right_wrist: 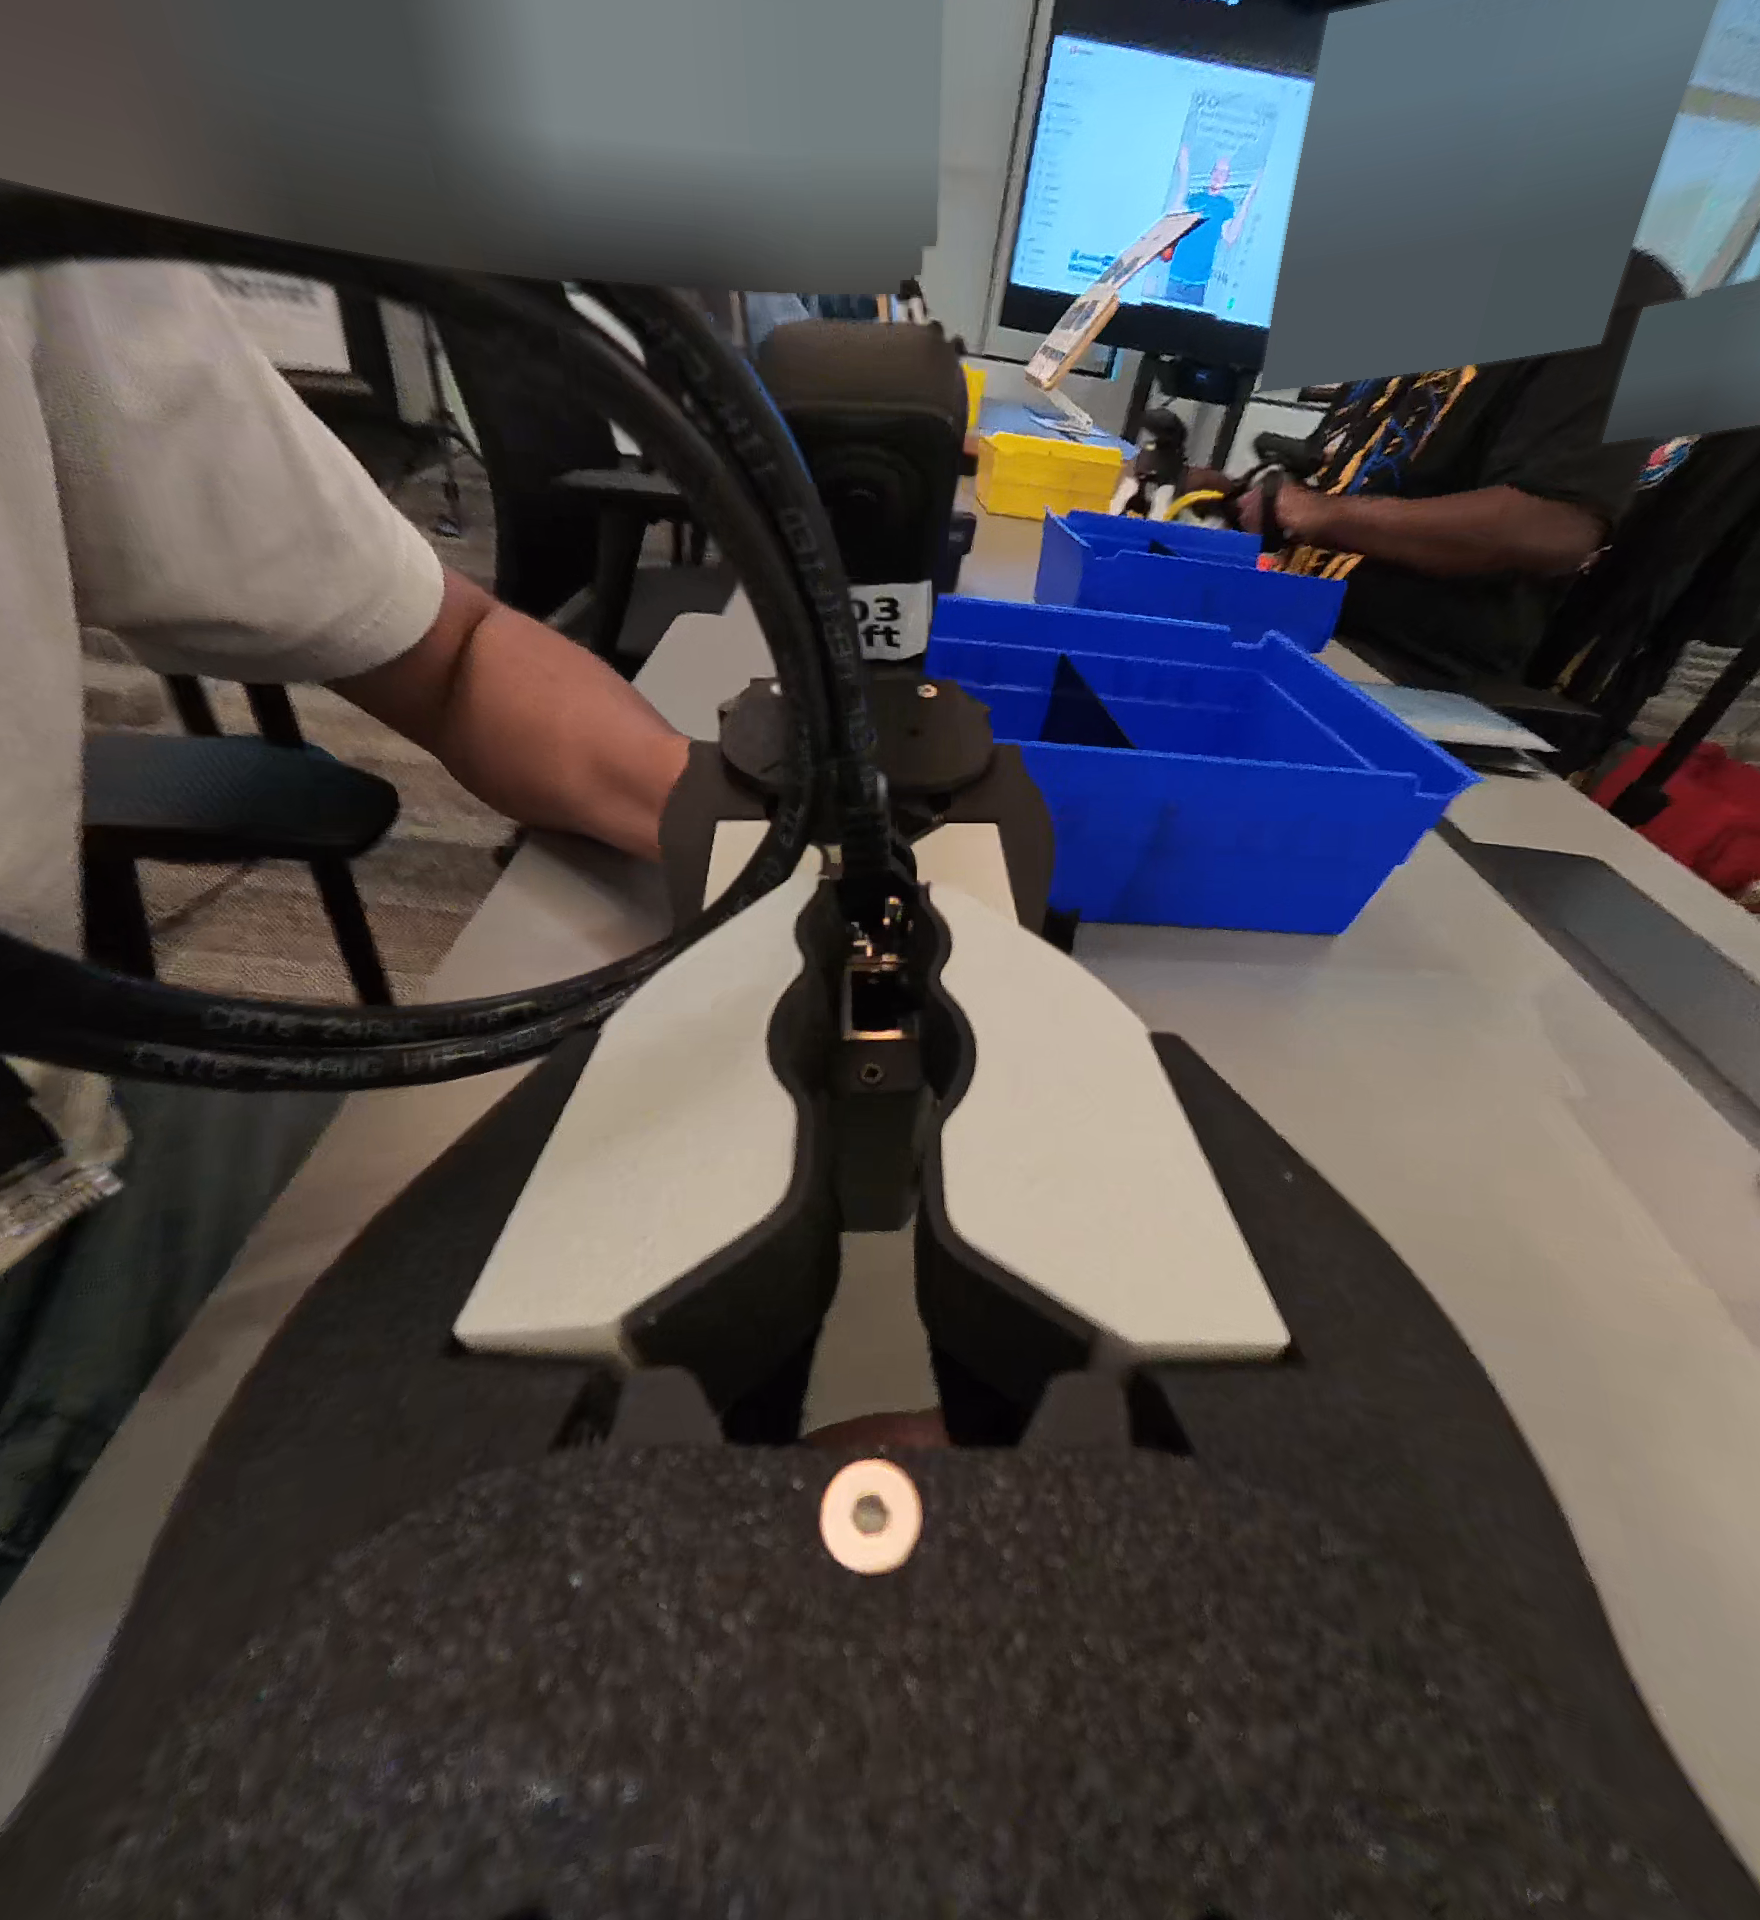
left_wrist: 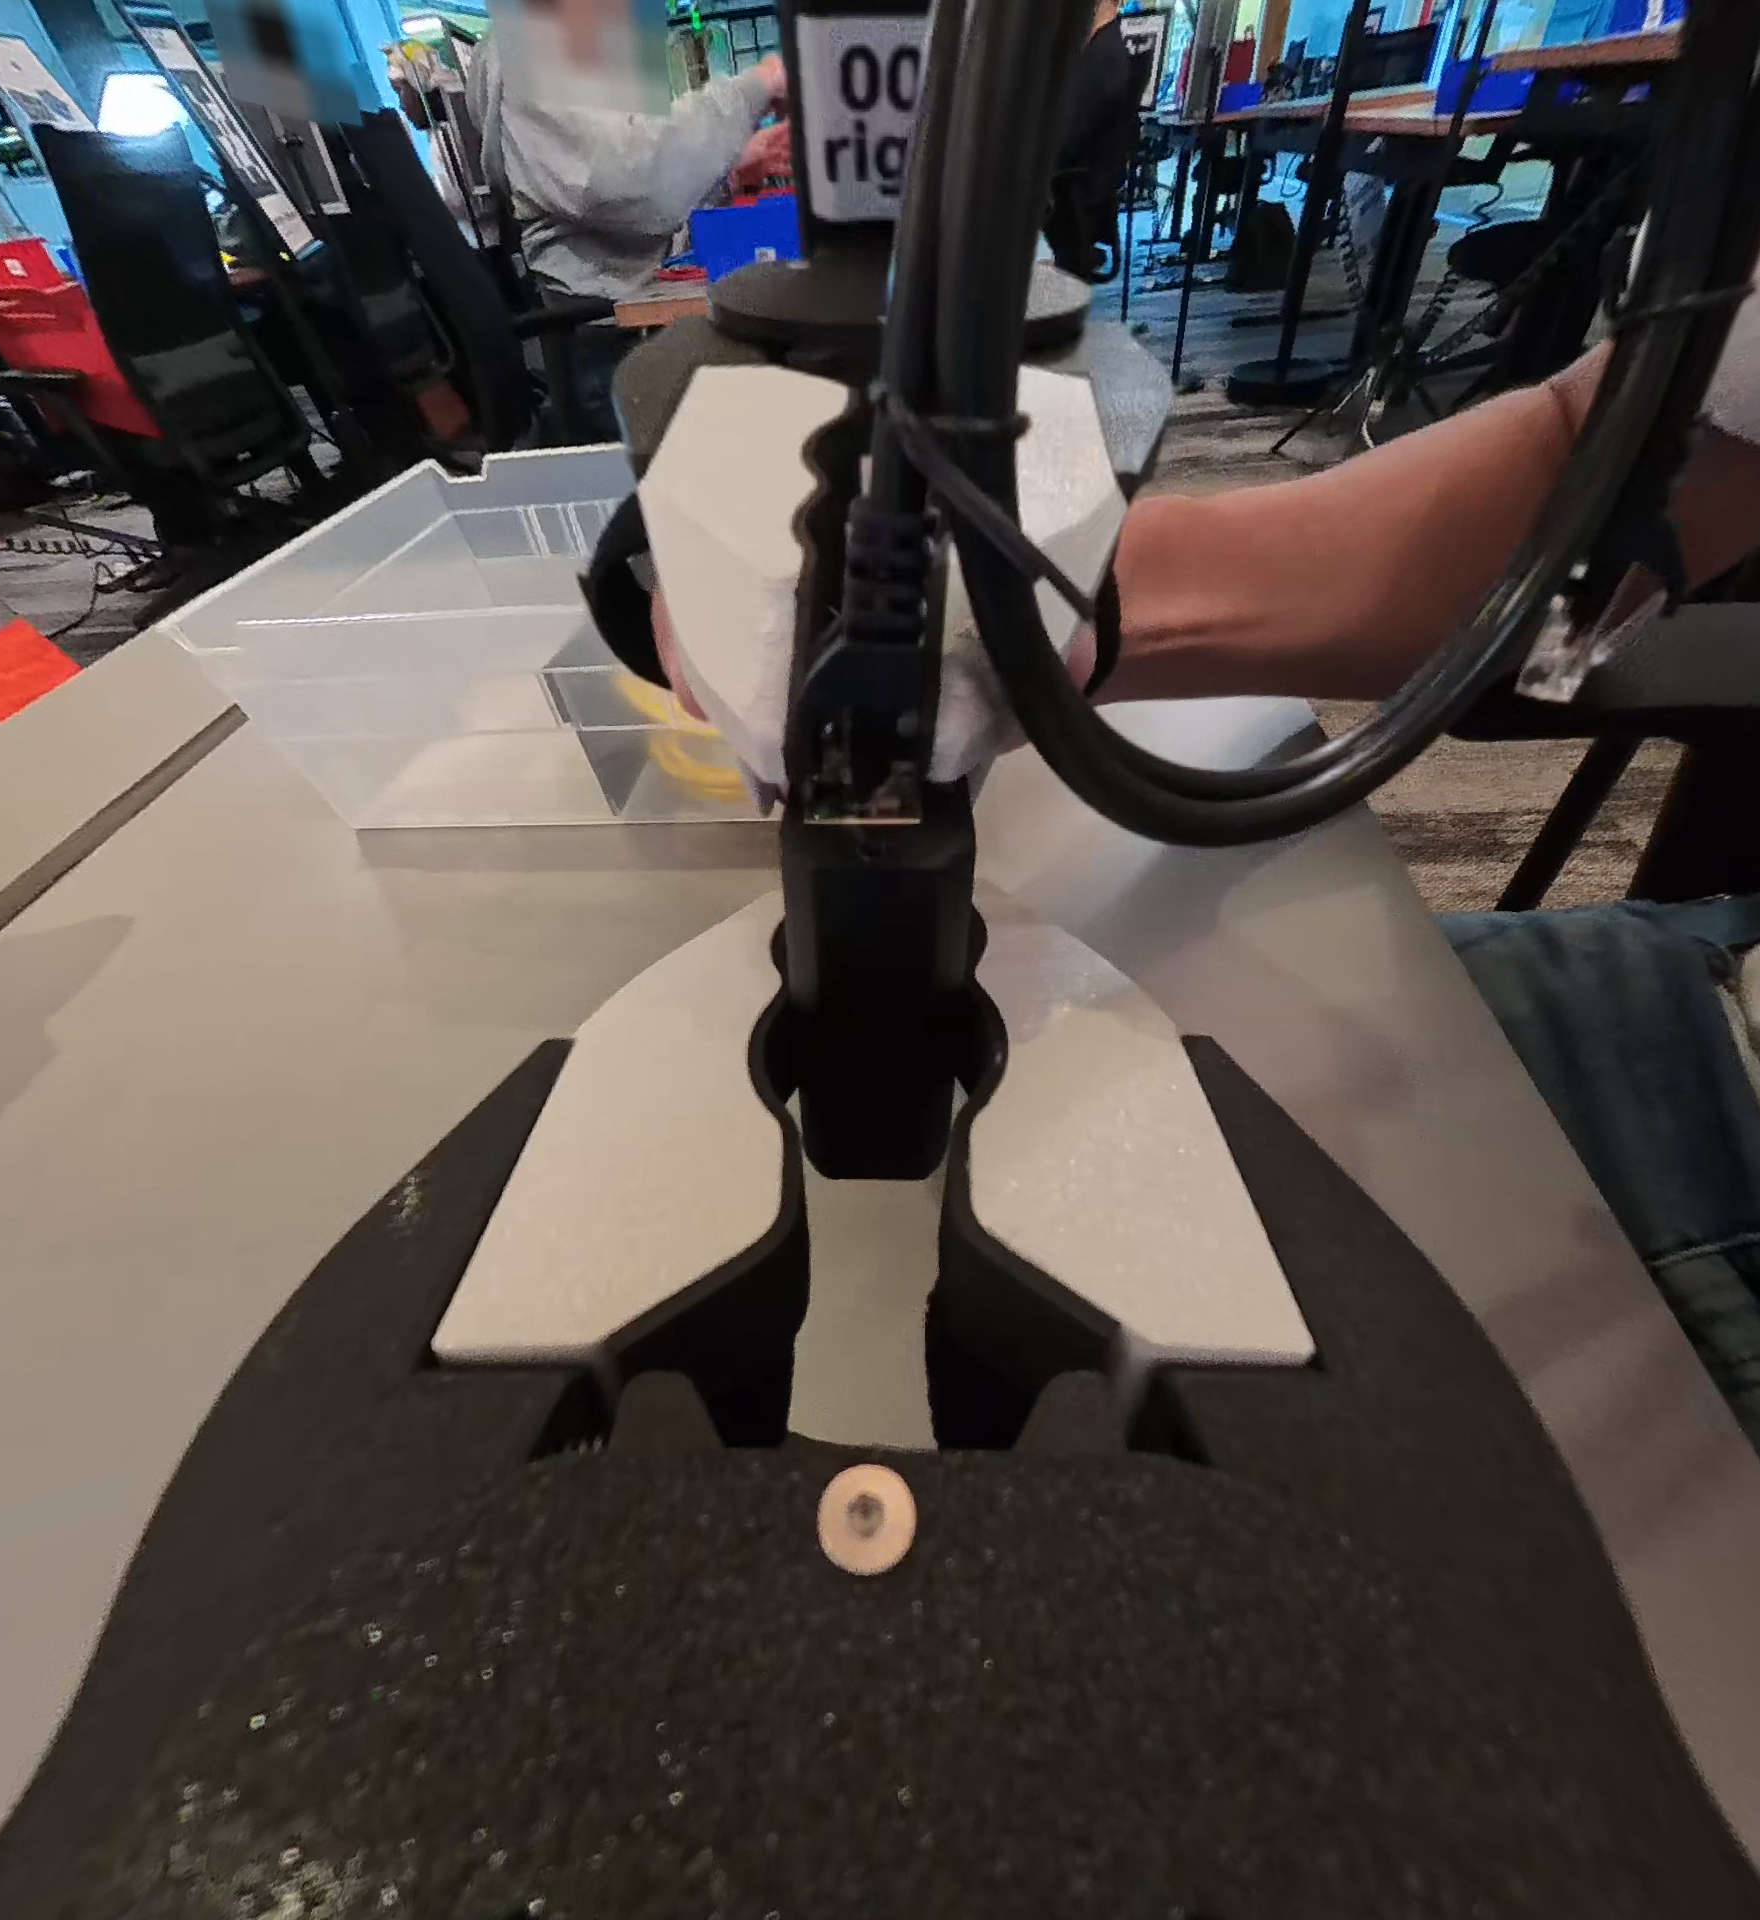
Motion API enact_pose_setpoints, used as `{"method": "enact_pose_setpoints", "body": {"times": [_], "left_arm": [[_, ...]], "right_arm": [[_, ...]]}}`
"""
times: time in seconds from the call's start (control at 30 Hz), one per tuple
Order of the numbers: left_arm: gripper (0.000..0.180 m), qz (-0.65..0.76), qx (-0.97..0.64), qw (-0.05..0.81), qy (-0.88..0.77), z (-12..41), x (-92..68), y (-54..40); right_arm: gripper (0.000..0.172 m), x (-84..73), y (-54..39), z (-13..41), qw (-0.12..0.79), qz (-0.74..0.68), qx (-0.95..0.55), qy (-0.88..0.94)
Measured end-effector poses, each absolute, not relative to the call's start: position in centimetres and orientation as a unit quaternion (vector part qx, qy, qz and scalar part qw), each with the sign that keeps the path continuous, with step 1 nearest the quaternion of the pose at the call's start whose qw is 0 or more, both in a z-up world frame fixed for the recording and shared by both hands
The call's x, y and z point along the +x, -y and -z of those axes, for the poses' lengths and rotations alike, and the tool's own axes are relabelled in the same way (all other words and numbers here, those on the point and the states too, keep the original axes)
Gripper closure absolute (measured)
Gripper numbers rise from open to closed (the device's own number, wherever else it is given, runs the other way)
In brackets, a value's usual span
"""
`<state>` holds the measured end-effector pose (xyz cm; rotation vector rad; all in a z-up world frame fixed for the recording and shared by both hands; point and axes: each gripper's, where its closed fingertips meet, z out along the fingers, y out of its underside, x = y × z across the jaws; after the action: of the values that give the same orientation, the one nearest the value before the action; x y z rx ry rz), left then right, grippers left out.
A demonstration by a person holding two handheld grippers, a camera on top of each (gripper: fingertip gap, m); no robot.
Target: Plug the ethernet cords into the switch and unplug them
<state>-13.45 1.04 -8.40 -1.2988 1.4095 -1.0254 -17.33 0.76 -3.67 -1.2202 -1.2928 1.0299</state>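
Over the grey tabletop (left_wrist: pixel 232 1039), the left gripper (left_wrist: pixel 871 997) clamps the black switch (left_wrist: pixel 871 977); the right gripper (right_wrist: pixel 871 997) clamps the black cord's plug (left_wrist: pixel 881 582).

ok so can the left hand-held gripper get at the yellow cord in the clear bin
Probably not as things stand. The left hand-held gripper is clamped on the black switch, and the right hand-held gripper stands partly in front of the yellow cord in the clear bin.
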Motion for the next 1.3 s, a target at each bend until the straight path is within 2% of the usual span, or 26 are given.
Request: {"method": "enact_pose_setpoints", "body": {"times": [0.33, 0.43, 0.5, 0.67, 0.73, 0.77, 0.8, 0.87, 1.07, 1.17, 1.23, 1.3], "left_arm": [[0.155, 0.438, -0.526, 0.427, -0.591, 8.8, -13.4, 0.0], [0.155, 0.432, -0.533, 0.426, -0.59, 9.0, -13.3, -0.2], [0.155, 0.43, -0.536, 0.429, -0.586, 9.1, -13.3, -0.5], [0.155, 0.432, -0.536, 0.429, -0.585, 8.8, -13.5, -0.5], [0.155, 0.356, -0.559, 0.399, -0.633, 12.5, -13.4, -1.0], [0.155, 0.367, -0.551, 0.411, -0.626, 12.6, -12.9, -0.5], [0.155, 0.417, -0.531, 0.424, -0.603, 10.6, -12.4, 0.6], [0.155, 0.413, -0.52, 0.457, -0.592, 8.6, -12.7, 0.4], [0.155, 0.388, -0.565, 0.436, -0.583, 11.0, -13.0, -1.7], [0.155, 0.386, -0.571, 0.448, -0.57, 10.5, -13.3, -2.4], [0.155, 0.394, -0.574, 0.45, -0.559, 10.1, -13.4, -2.5], [0.155, 0.394, -0.576, 0.452, -0.555, 9.9, -13.3, -2.6]], "right_arm": [[0.159, -17.6, -0.2, 3.7, 0.525, -0.425, -0.492, 0.55], [0.16, -17.4, -0.3, 4.1, 0.489, -0.431, -0.513, 0.558], [0.161, -17.5, -0.5, 4.2, 0.497, -0.43, -0.516, 0.549], [0.16, -17.9, -0.6, 3.6, 0.487, -0.508, -0.514, 0.49], [0.161, -17.1, -0.7, 0.8, 0.505, -0.561, -0.481, 0.447], [0.161, -16.6, -1.2, -0.1, 0.511, -0.561, -0.476, 0.444], [0.161, -16.5, -2.0, 0.6, 0.519, -0.508, -0.498, 0.473], [0.161, -15.8, -2.1, 0.6, 0.521, -0.503, -0.506, 0.469], [0.161, -13.4, -3.0, -1.8, 0.552, -0.448, -0.531, 0.461], [0.161, -8.6, -6.5, -2.5, 0.571, -0.312, -0.619, 0.441], [0.16, -1.8, -9.6, -2.7, 0.566, -0.141, -0.697, 0.418], [0.16, 5.0, -9.9, -0.6, 0.461, -0.047, -0.799, 0.384]]}}
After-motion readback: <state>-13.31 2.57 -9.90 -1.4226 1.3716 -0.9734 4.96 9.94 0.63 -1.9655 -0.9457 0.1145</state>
